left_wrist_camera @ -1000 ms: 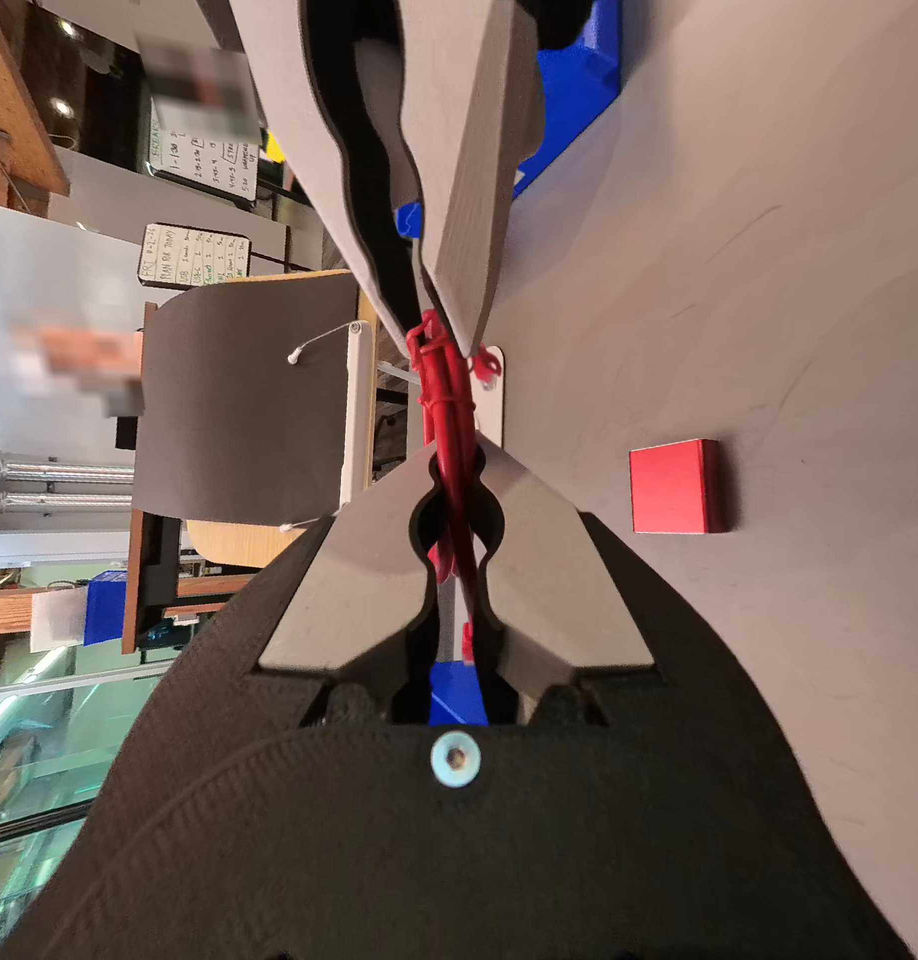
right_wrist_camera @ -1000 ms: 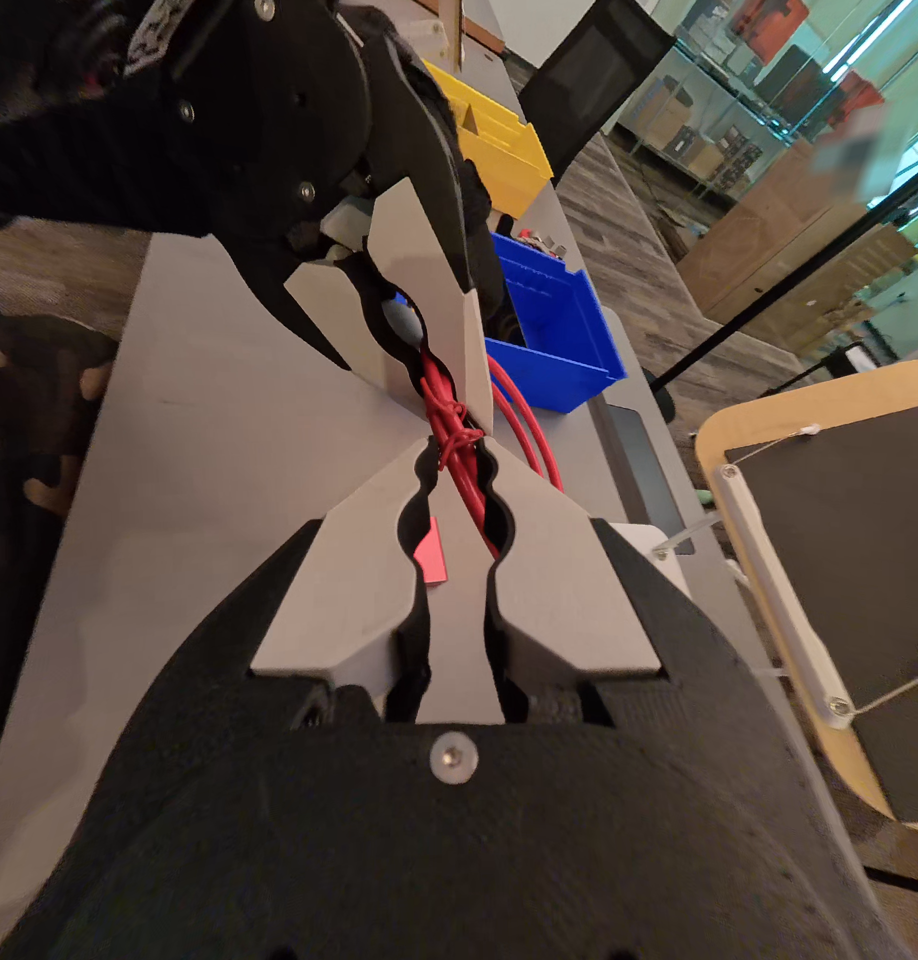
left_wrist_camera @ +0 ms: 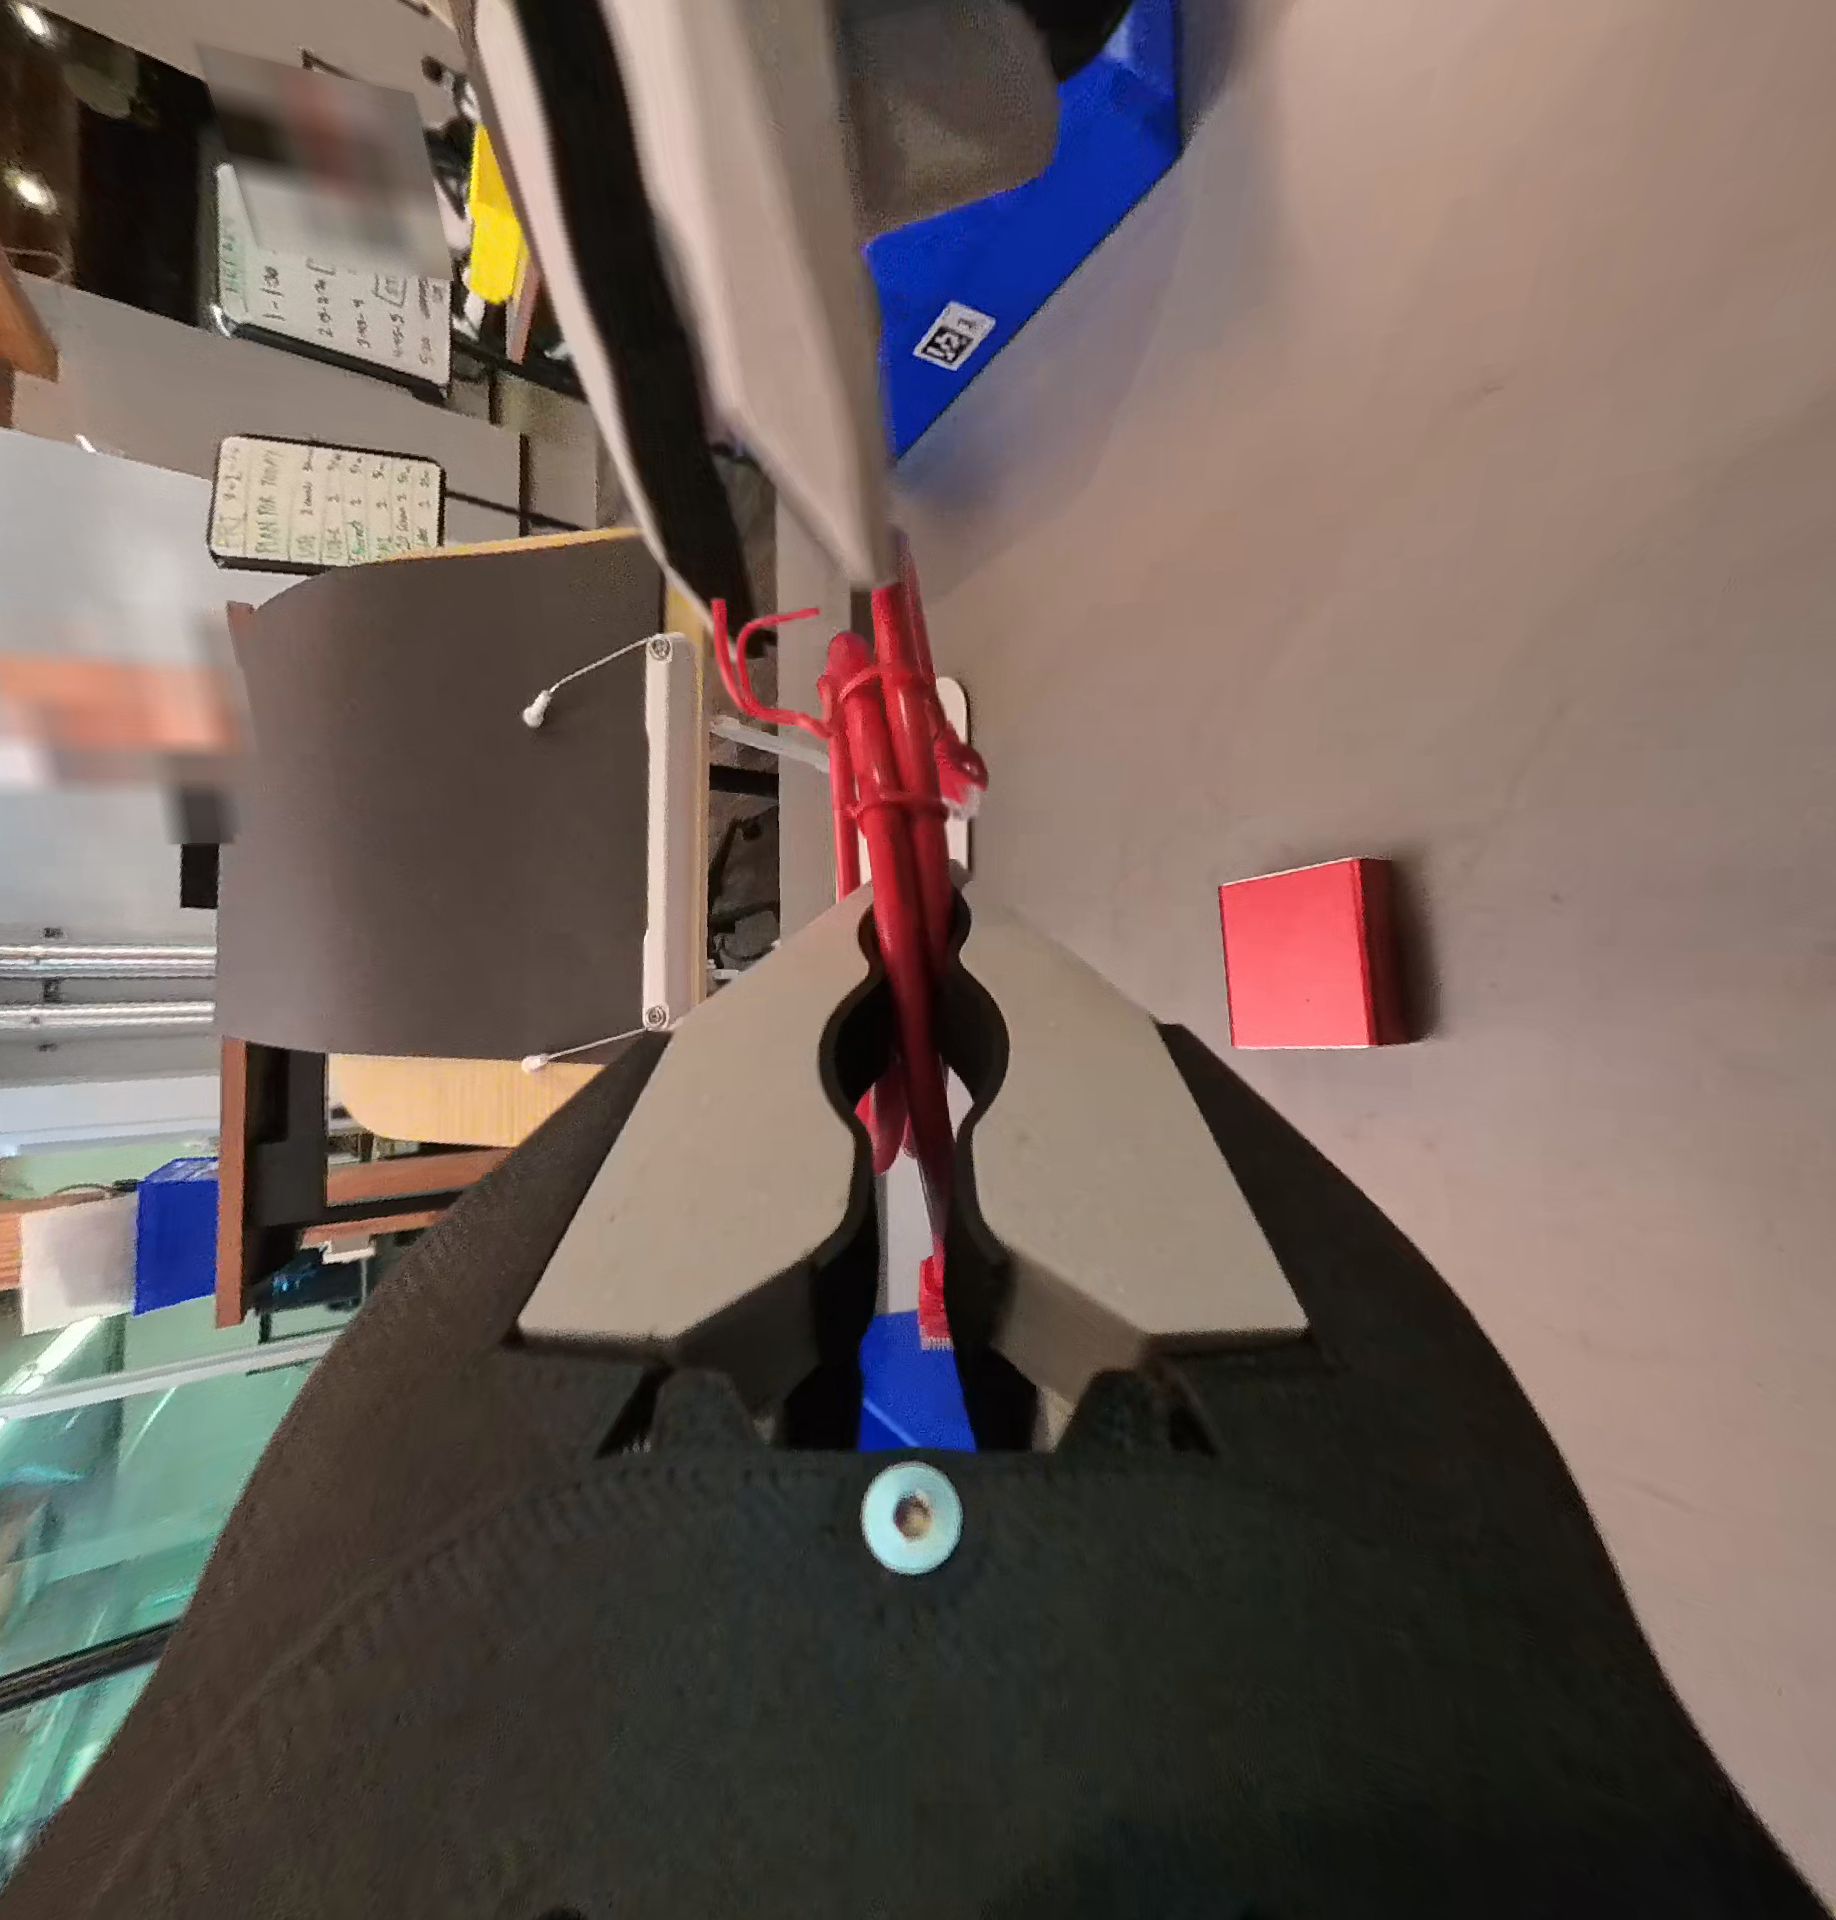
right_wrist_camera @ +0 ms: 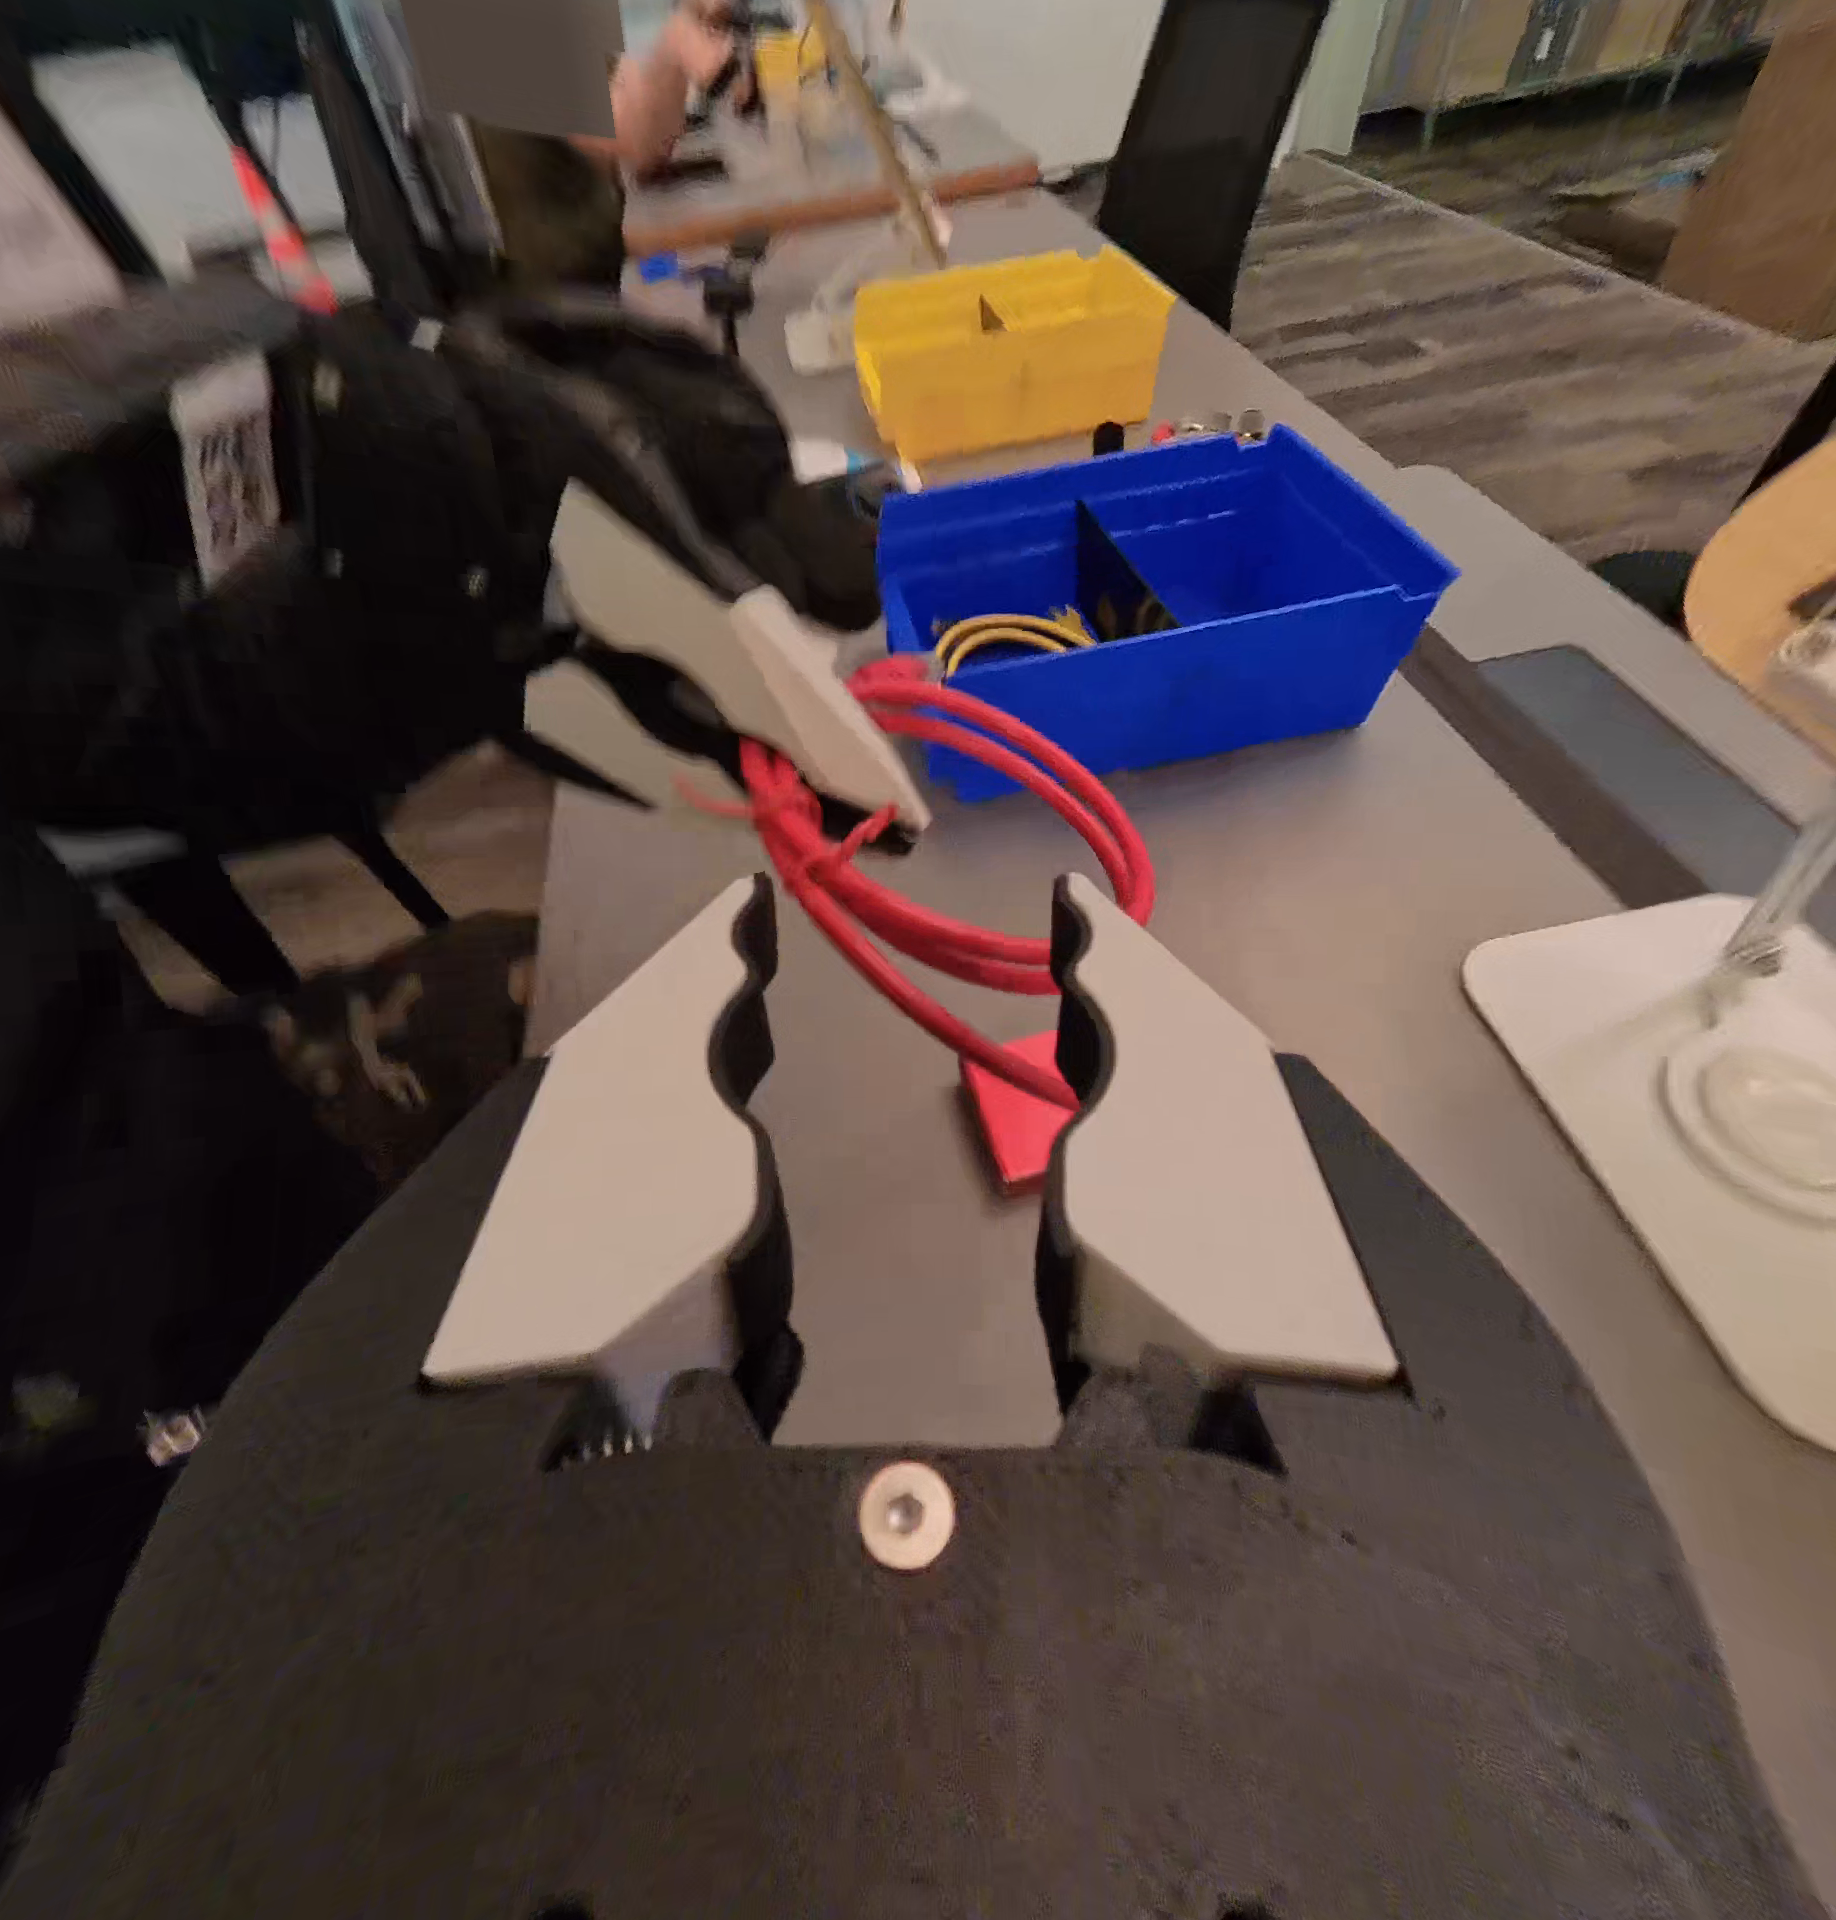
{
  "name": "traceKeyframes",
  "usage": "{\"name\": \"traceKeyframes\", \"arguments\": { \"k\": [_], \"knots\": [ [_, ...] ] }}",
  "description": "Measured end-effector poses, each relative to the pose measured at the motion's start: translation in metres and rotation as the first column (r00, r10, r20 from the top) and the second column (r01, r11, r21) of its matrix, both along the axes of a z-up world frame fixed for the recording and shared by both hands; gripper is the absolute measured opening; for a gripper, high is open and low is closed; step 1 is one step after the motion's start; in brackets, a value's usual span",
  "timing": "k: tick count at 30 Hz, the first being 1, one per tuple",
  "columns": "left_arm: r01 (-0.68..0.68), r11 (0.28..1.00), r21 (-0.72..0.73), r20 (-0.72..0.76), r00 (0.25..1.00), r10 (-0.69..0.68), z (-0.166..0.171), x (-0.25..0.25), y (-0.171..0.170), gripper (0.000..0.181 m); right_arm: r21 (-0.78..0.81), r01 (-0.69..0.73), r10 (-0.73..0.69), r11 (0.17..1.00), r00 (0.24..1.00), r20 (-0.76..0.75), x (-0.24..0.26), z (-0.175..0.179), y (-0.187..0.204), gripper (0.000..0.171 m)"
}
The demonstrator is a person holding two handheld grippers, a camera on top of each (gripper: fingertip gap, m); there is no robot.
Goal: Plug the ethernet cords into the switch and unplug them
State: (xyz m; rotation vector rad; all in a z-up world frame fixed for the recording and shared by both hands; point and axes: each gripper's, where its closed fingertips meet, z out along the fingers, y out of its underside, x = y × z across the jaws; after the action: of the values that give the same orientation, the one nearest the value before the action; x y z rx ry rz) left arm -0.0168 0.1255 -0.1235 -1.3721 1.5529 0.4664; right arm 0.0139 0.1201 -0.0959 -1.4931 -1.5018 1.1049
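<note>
The left tongs [left_wrist_camera: 914, 914] are closed on a coiled red ethernet cord bundle bound with thin red twist ties [left_wrist_camera: 898, 790], the strands running up between their grey fingers and out past the tips. In the right wrist view the same bundle [right_wrist_camera: 955, 925] hangs in a loop just ahead of the right tongs [right_wrist_camera: 909, 894], which stand wide apart and hold nothing; the loop's near strand passes close by the right finger, though whether it touches cannot be told. One red plug [left_wrist_camera: 961, 774] shows just beyond the left tips. The small flat red metal box [left_wrist_camera: 1309, 951], which I take to be the switch, lies on the grey table [left_wrist_camera: 1516, 520] off to the right side of the left tongs, and directly beneath the gap of the right pair. Farther ahead of the right tongs sit a blue plastic divided bin [right_wrist_camera: 1205, 665] holding yellow cords and, beyond it, a yellow plastic bin [right_wrist_camera: 1007, 353].

By my reading, the step in hand is freeing the cord: it is tied and nothing is plugged. The next move likely calls for the empty right tongs to pinch a twist tie or a plug end while the left steadies the coil.
</note>
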Motion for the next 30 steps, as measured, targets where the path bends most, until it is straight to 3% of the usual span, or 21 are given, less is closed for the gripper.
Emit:
{"name": "traceKeyframes", "arguments": {
  "k": [3,6,9,11,13,16,18,19,22,26,28,30],
  "knots": [
    [0.117,0.992,-0.044,0.015,0.993,-0.117,0.000,0.011,-0.017,0.000,0.047,-0.125,0.124,0.991,0.992,0.013,0.003,-0.001,-0.024,0.059],
    [0.235,0.967,-0.095,0.051,0.972,-0.231,0.003,0.030,-0.043,0.000,0.022,-0.300,0.298,0.954,0.953,0.059,0.007,-0.011,-0.058,0.038],
    [0.260,0.958,-0.117,0.061,0.965,-0.255,0.006,0.034,-0.051,0.000,-0.044,-0.413,0.415,0.910,0.906,0.085,0.012,-0.019,-0.080,0.012],
    [0.244,0.960,-0.140,0.113,0.967,-0.229,0.009,0.033,-0.047,0.004,-0.002,-0.403,0.402,0.915,0.914,0.060,0.011,-0.013,-0.077,0.009],
    [0.152,0.972,-0.181,0.173,0.978,-0.121,0.010,0.022,-0.031,0.009,0.086,-0.336,0.328,0.938,0.940,0.098,0.008,-0.013,-0.066,0.008],
    [0.059,0.972,-0.228,0.301,0.953,0.013,0.023,-0.001,-0.010,0.034,0.304,-0.207,0.157,0.930,0.971,0.182,0.007,-0.010,-0.044,0.008],
    [0.051,0.950,-0.307,0.451,0.887,0.098,0.038,-0.014,-0.001,0.050,0.475,-0.115,0.014,0.872,0.977,0.211,0.007,-0.003,-0.027,0.008],
    [0.063,0.935,-0.350,0.536,0.831,0.145,0.047,-0.020,0.002,0.044,0.566,-0.067,-0.072,0.822,0.973,0.220,0.007,0.001,-0.016,0.008],
    [0.306,0.772,-0.556,0.737,0.611,0.289,0.066,-0.016,-0.009,0.052,0.771,-0.009,-0.242,0.636,0.947,0.211,0.004,0.013,0.001,0.008],
    [0.682,0.467,-0.562,0.804,0.317,0.504,0.088,-0.018,-0.019,0.057,0.898,-0.011,-0.317,0.441,0.934,0.167,-0.011,0.021,-0.002,0.008],
    [0.756,0.410,-0.510,0.785,0.214,0.582,0.088,-0.022,-0.010,0.055,0.920,-0.030,-0.316,0.392,0.934,0.165,-0.022,0.018,-0.008,0.008],
    [0.783,0.370,-0.500,0.771,0.209,0.601,0.081,-0.019,-0.010,0.054,0.930,-0.066,-0.313,0.361,0.931,0.188,-0.030,0.011,-0.014,0.008]
  ]
}}
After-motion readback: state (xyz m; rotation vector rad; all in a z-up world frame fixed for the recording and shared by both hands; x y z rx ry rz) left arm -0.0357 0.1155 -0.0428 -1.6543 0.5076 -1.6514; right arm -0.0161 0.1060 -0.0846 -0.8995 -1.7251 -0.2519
